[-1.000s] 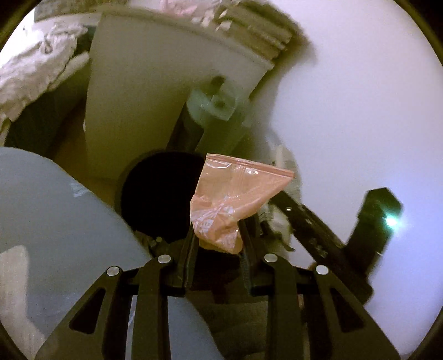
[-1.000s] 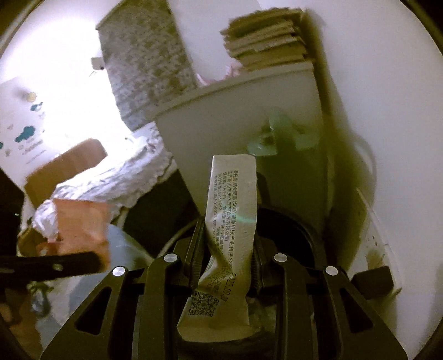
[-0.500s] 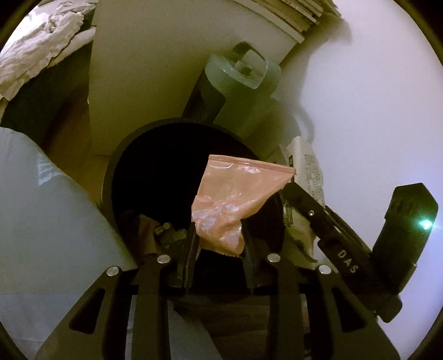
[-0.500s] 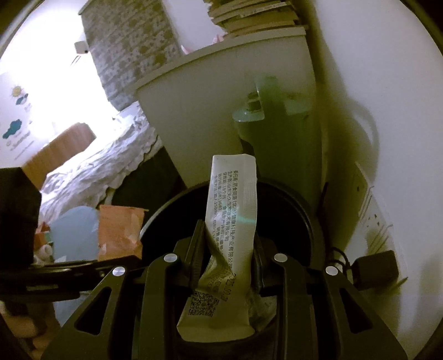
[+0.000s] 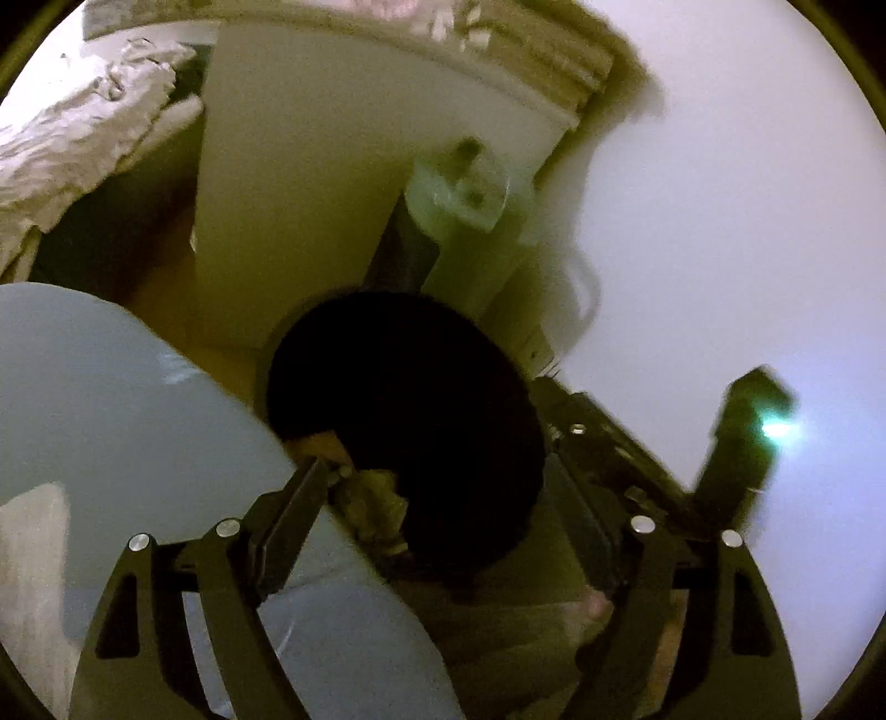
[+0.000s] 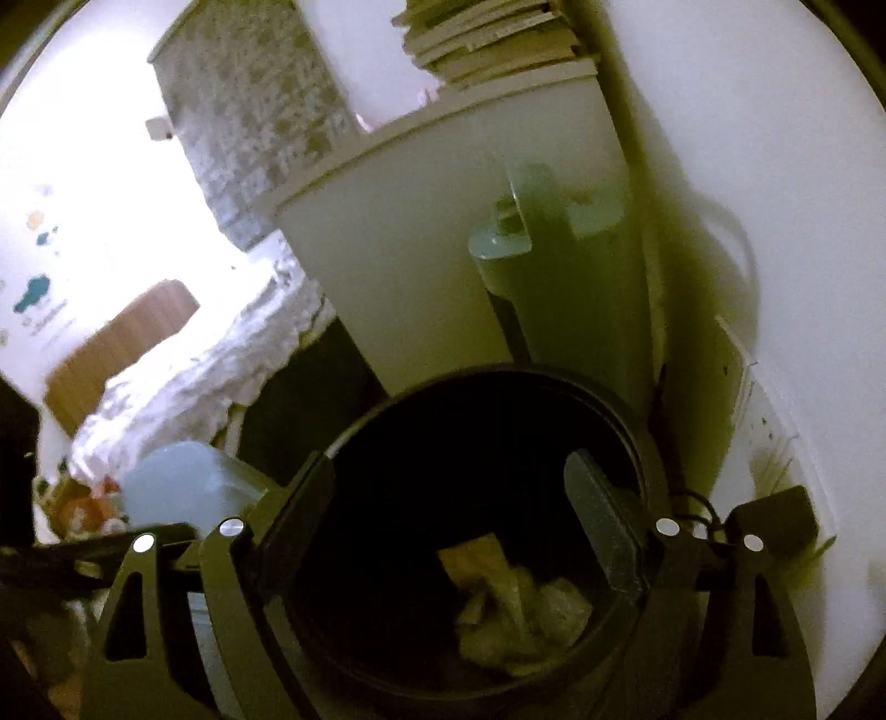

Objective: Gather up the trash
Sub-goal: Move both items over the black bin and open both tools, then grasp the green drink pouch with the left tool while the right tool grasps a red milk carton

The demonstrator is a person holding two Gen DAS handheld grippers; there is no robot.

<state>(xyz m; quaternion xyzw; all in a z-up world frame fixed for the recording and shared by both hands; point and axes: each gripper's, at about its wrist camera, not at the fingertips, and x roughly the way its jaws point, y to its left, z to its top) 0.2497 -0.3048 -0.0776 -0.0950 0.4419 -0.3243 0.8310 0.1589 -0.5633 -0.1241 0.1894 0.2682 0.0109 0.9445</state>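
A round black trash bin (image 6: 620, 410) stands on the floor between a white cabinet and the wall; it also shows in the left wrist view (image 5: 410, 387). Crumpled wrappers (image 6: 515, 603) lie at its bottom, and trash (image 5: 371, 498) shows inside it in the left wrist view. My right gripper (image 6: 451, 476) is open and empty just above the bin's mouth. My left gripper (image 5: 437, 482) is open and empty over the bin's near rim. The right gripper (image 5: 603, 471) shows at the right of the left wrist view.
A white cabinet (image 6: 443, 243) with stacked books (image 6: 493, 44) on top stands behind the bin. A green vacuum-like appliance (image 6: 554, 266) leans beside it. A bed with white bedding (image 6: 183, 376) is at the left. A pale blue surface (image 5: 111, 421) fills the left foreground. A white wall is at the right.
Both grippers have opened. The pink bag has left the left gripper and the printed white wrapper has left the right gripper; trash now lies in the bin.
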